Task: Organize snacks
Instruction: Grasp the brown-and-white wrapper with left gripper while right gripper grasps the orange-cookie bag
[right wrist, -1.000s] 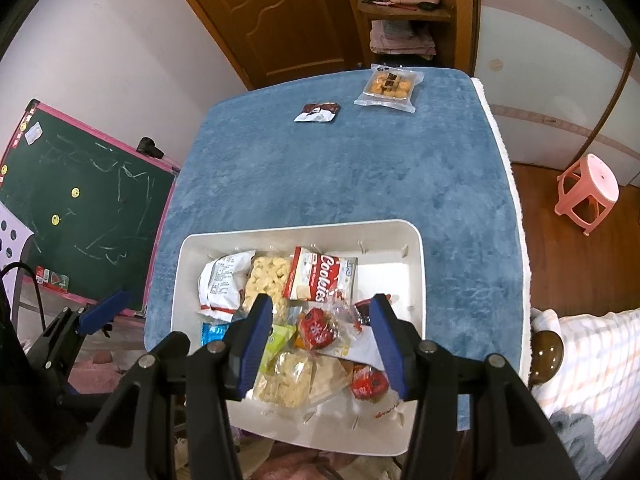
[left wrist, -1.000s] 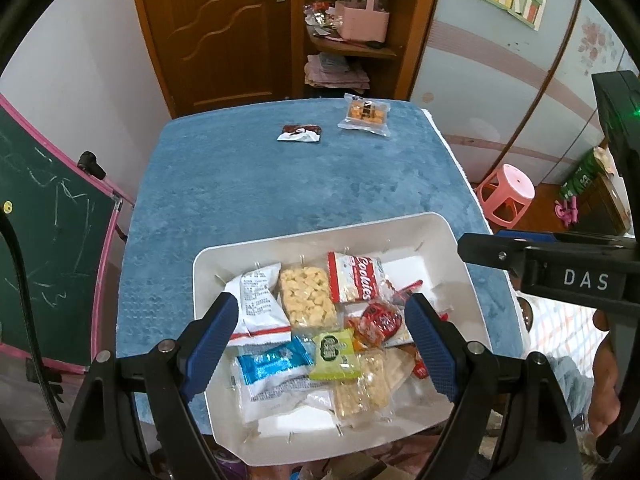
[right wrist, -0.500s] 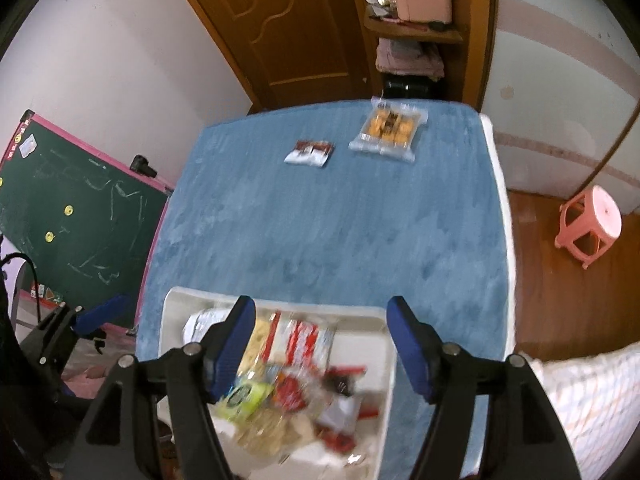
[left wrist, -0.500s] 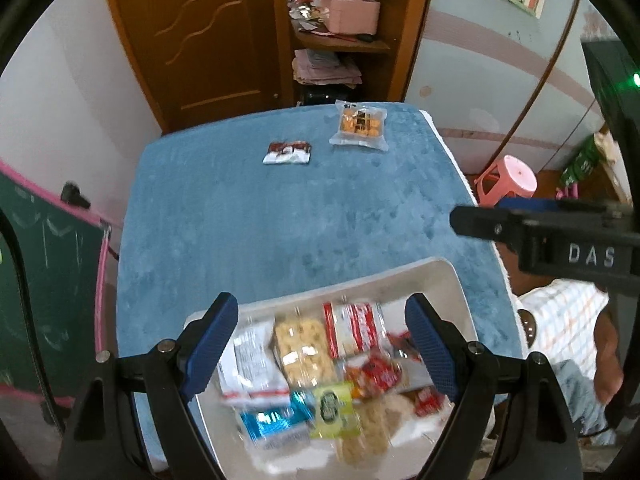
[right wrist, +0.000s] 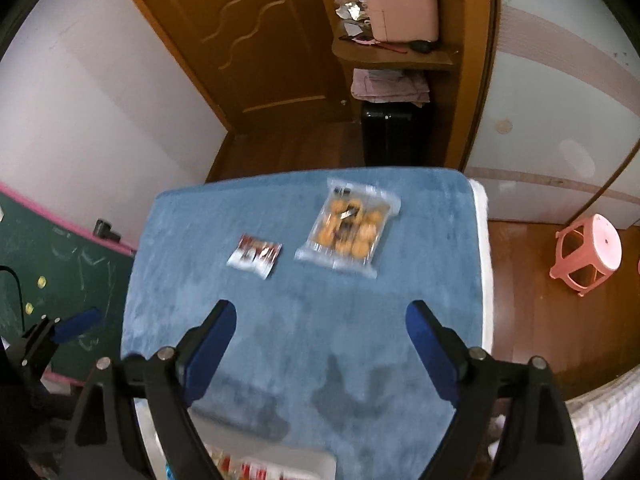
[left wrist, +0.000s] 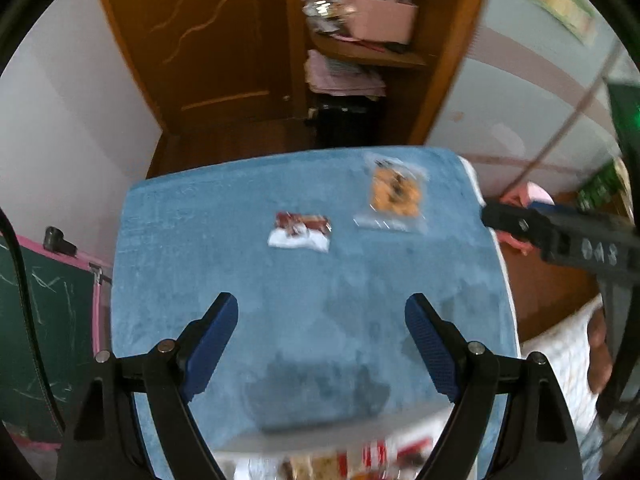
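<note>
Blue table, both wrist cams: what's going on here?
A person holds two grippers over the blue table, sorting snacks. Both the left gripper and right gripper are open and empty; the right's jaws have just been opening. Two packets remain: a small red-and-white packet and a clear cookie bag. The white tray sits at the near edge.

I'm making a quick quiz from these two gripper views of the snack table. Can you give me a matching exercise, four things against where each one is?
Things:
1. clear bag of round biscuits
2. small red and white packet
3. pink stool
4. white tray

Places:
A. on the wooden floor, right of the table
B. at the bottom edge of the view, near the camera
C. far end of the blue cloth, on the right
D. far end of the blue cloth, left of the biscuit bag

Pairs: 1-C, 2-D, 3-A, 4-B
</note>
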The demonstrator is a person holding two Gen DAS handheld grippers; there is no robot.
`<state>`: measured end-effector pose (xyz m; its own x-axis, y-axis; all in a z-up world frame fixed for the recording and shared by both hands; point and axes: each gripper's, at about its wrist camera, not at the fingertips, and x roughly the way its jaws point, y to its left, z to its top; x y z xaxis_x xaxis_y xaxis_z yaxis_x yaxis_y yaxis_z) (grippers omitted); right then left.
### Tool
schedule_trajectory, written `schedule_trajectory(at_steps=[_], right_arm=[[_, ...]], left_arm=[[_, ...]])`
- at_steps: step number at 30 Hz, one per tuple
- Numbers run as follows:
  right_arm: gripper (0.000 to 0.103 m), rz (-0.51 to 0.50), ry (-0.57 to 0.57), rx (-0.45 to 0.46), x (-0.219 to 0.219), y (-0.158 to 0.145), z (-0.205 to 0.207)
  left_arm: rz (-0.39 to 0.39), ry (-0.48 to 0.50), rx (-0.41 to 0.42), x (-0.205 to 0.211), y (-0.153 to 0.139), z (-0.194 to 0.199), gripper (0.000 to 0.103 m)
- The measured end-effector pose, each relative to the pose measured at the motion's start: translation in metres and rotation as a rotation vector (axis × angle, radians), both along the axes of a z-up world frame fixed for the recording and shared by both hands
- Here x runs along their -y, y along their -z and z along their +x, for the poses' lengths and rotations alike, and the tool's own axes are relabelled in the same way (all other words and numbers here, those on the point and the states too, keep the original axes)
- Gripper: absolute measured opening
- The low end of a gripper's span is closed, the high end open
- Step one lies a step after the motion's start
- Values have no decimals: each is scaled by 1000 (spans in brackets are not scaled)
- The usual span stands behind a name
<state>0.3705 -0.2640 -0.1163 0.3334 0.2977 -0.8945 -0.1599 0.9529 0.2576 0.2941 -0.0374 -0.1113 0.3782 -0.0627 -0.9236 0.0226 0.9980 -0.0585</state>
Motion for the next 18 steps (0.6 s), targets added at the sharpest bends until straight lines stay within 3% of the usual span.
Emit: schedule_trajectory(at_steps=[6,13,18], right_arm=[[92,7,79,-9,-6,47,67],[95,-5,201,-90,-11,117,116],[96,-28,238,-126,-17,146,130]], left_arm=[[-83,-192,-88,-31,64,83,85],[-122,-379,-141,-49,138,122,85],[-81,-466,-144,-47,172,130,85]])
